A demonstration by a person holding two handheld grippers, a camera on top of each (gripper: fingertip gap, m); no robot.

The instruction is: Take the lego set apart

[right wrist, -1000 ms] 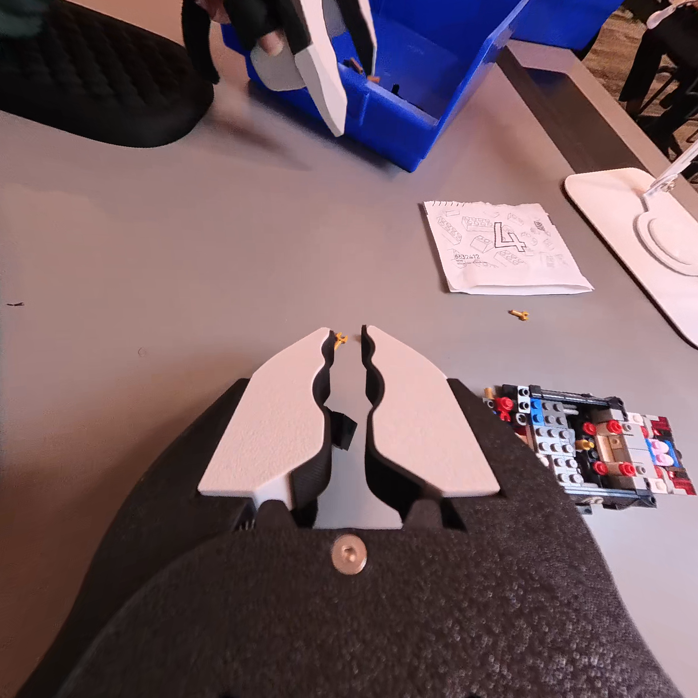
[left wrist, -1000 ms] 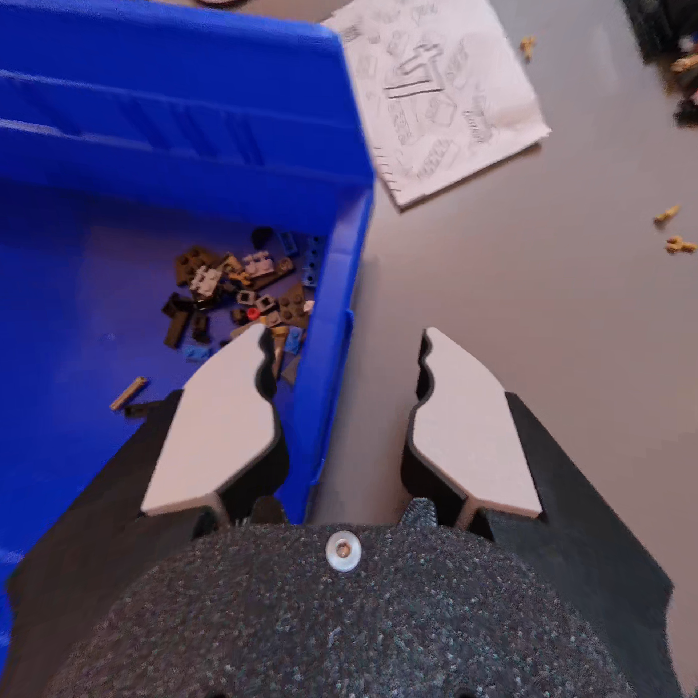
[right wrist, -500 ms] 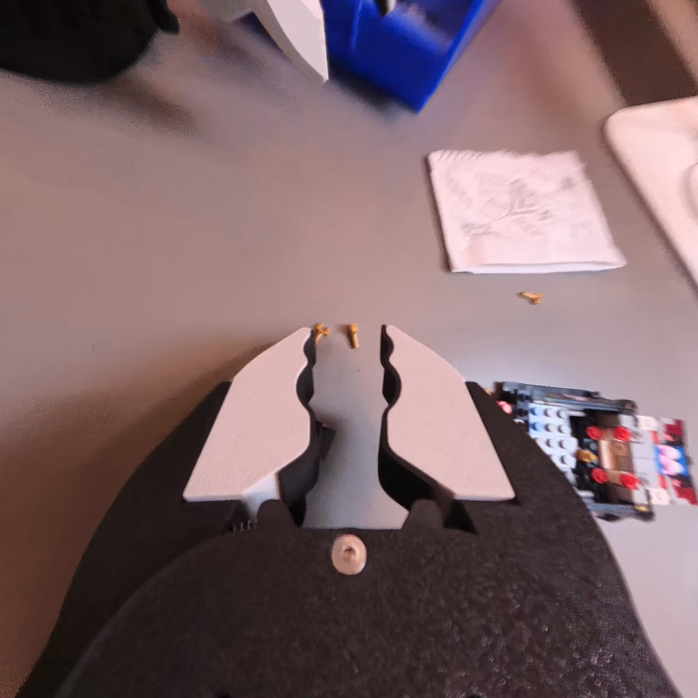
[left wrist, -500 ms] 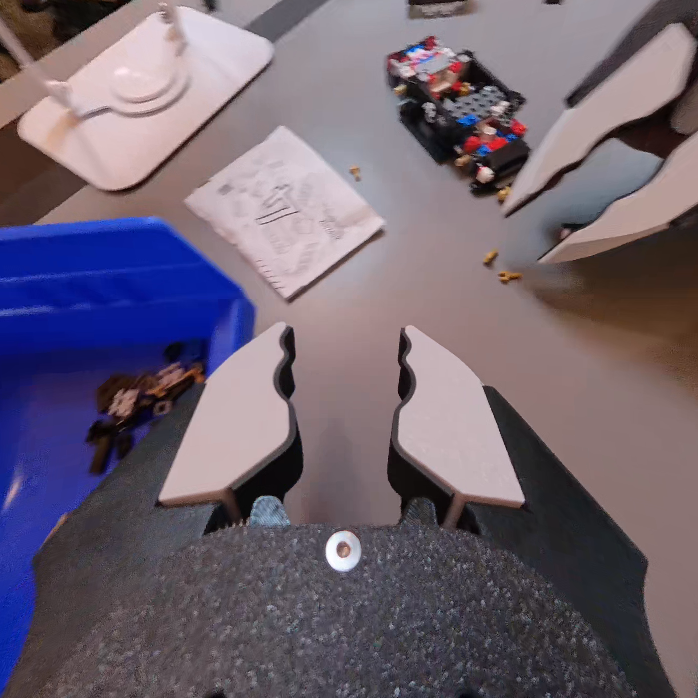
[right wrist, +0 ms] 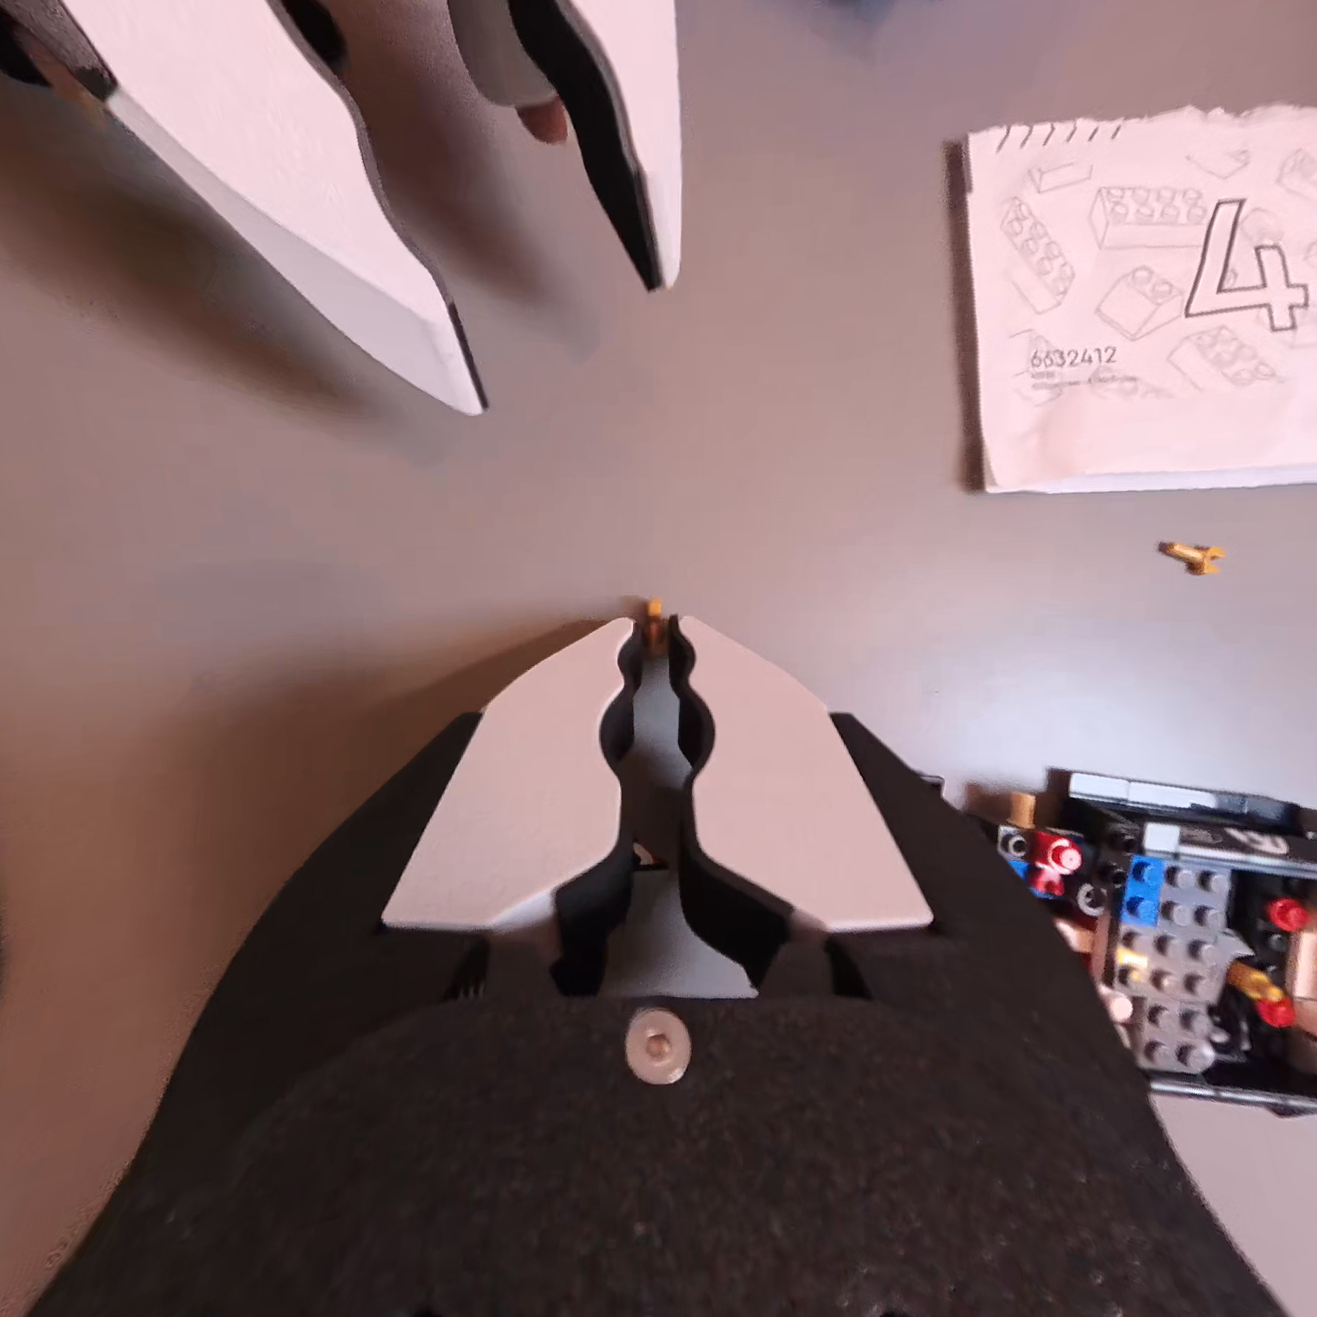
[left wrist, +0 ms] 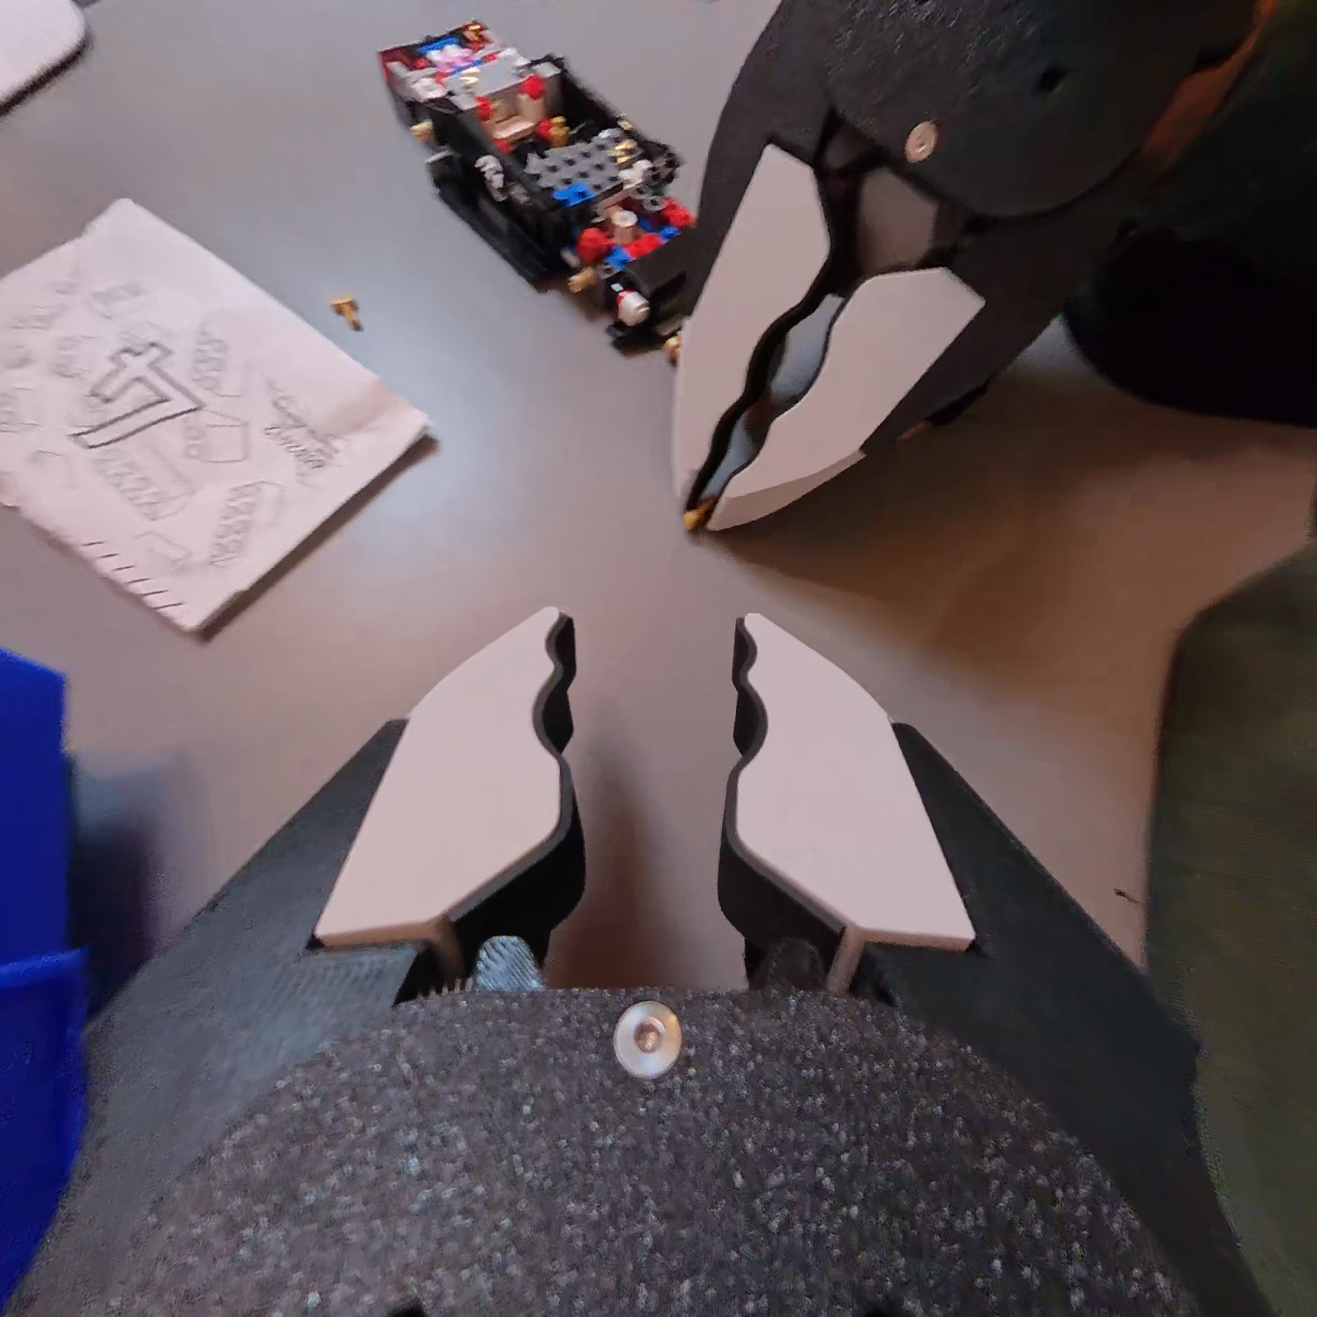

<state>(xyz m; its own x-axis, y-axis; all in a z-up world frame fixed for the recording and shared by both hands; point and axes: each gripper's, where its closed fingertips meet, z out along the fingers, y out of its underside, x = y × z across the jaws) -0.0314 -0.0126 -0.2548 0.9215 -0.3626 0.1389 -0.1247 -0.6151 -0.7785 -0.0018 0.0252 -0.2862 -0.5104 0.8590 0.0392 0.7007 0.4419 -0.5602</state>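
From the left wrist view, the left gripper (left wrist: pixel 652 627) hangs spread and empty over bare desk (left wrist: pixel 499 499), with the blue bin (left wrist: pixel 28 855) at its left edge. Ahead, the right gripper (left wrist: pixel 702 517) presses its tips onto a small gold pin (left wrist: pixel 693 519). The lego car (left wrist: pixel 549 185) sits toward the far side, still mostly assembled, near the printed paper bag (left wrist: pixel 178 413) and another loose gold piece (left wrist: pixel 347 311). From the right wrist view, the right gripper (right wrist: pixel 657 627) is pinched on that gold pin (right wrist: pixel 654 618), low at the desk (right wrist: pixel 214 570). I judge the dismantling far from complete: the car (right wrist: pixel 1176 941) remains a dense block.
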